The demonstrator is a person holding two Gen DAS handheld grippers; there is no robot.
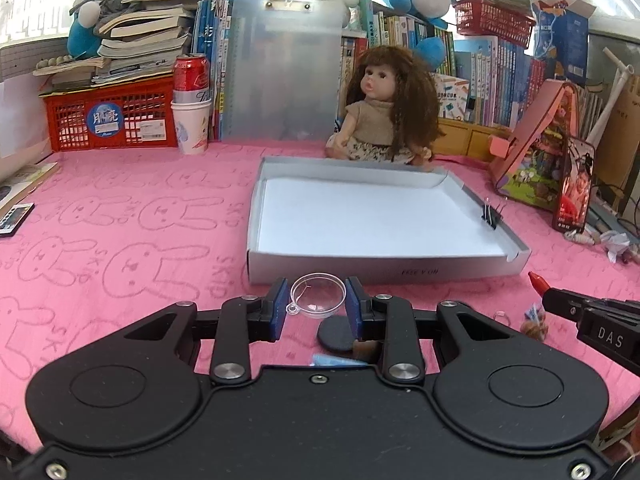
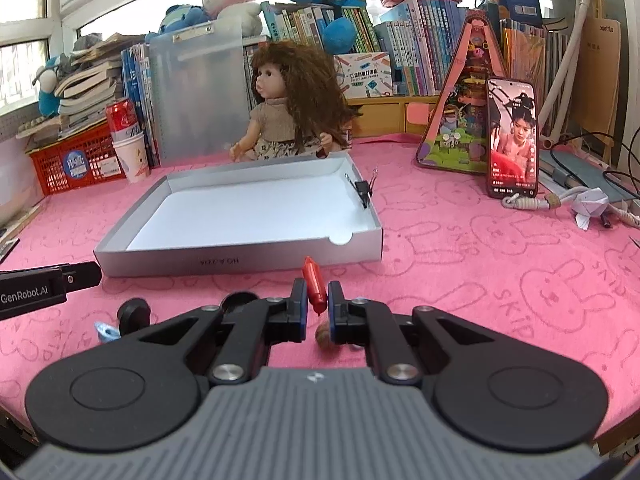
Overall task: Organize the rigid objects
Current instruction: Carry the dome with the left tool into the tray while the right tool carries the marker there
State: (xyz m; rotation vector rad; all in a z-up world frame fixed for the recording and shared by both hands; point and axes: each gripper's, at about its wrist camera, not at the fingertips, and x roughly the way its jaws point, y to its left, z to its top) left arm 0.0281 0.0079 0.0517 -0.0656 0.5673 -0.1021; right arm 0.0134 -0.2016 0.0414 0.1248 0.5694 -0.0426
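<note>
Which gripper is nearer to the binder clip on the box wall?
Right. The binder clip sits on the box's right wall; the right gripper is before that side, the left gripper further left.

Left tool (image 1: 317,301) and right tool (image 2: 318,294) both clamped, angled downward.

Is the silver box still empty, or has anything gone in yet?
Empty: the silver box shows only its bare white floor; a binder clip grips its side wall.

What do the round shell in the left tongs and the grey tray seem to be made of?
Round shell: probably clear glossy plastic; the pink cloth shows through it, and it has a moulded loop.
Grey tray: likely matte cardboard; thin folded walls, a cut notch at one corner.
</note>
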